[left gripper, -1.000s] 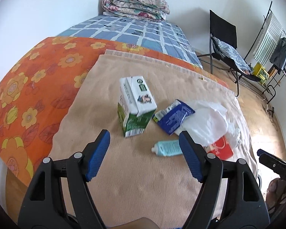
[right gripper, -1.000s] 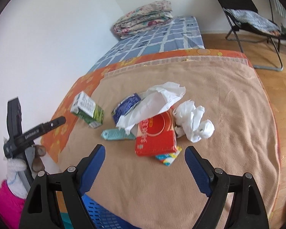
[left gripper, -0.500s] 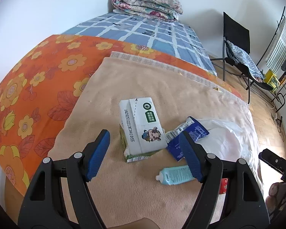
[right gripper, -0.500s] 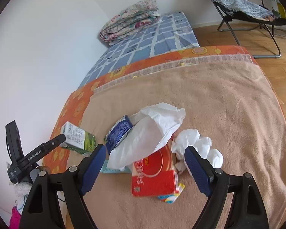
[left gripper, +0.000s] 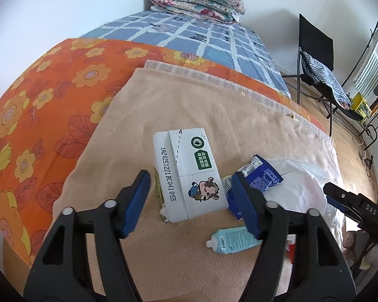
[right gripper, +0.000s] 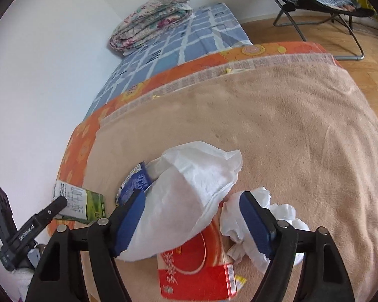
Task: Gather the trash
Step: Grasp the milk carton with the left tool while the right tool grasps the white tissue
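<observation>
Reaching for trash on bed blanket (left gripper: 189,100). Left gripper (left gripper: 191,196) fingers apart, just been closing, around milk box (left gripper: 189,173). Right gripper (right gripper: 191,216) fingers apart, closing over white bag (right gripper: 189,196). Next: lower, squeeze, lift.

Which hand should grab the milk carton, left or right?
Left, probably. The left tool already has the milk carton framed between its open fingers. The right tool sits over the white bag instead.

Orange flowered sheet (left gripper: 37,105), perhaps cotton.
</observation>
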A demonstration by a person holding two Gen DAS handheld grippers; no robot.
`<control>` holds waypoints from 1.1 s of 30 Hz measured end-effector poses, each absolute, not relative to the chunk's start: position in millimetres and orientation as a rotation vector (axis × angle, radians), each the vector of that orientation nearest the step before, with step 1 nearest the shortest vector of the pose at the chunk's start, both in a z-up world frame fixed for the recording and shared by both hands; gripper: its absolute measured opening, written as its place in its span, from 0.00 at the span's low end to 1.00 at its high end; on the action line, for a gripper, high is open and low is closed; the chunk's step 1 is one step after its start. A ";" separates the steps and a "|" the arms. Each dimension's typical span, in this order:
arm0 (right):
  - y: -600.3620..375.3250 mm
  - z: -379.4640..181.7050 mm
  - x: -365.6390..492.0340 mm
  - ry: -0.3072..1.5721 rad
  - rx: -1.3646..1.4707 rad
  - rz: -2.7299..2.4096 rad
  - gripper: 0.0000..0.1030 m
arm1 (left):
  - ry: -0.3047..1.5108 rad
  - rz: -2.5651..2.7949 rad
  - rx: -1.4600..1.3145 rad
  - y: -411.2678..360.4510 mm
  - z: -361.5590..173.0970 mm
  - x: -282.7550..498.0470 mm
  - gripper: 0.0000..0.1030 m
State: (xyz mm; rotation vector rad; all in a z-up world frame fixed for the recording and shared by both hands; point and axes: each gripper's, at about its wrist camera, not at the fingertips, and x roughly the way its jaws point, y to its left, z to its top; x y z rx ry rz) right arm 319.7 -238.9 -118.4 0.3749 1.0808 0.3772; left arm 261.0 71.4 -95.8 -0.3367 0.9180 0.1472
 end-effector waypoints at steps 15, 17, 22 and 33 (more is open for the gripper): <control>-184.3 -125.3 312.2 1.100 0.284 0.519 0.32 | 0.922 0.144 -0.362 76.6 -101.9 265.0 0.46; -183.9 -126.6 310.7 1.104 0.286 0.523 0.17 | 0.922 0.144 -0.360 75.9 -101.8 265.5 0.45; -188.8 -116.6 304.1 1.050 0.288 0.516 0.01 | 0.910 0.139 -0.377 83.1 -98.5 262.4 0.40; -193.8 -72.4 289.7 0.930 0.325 0.558 0.00 | 0.863 0.132 -0.386 95.3 -86.3 249.4 0.40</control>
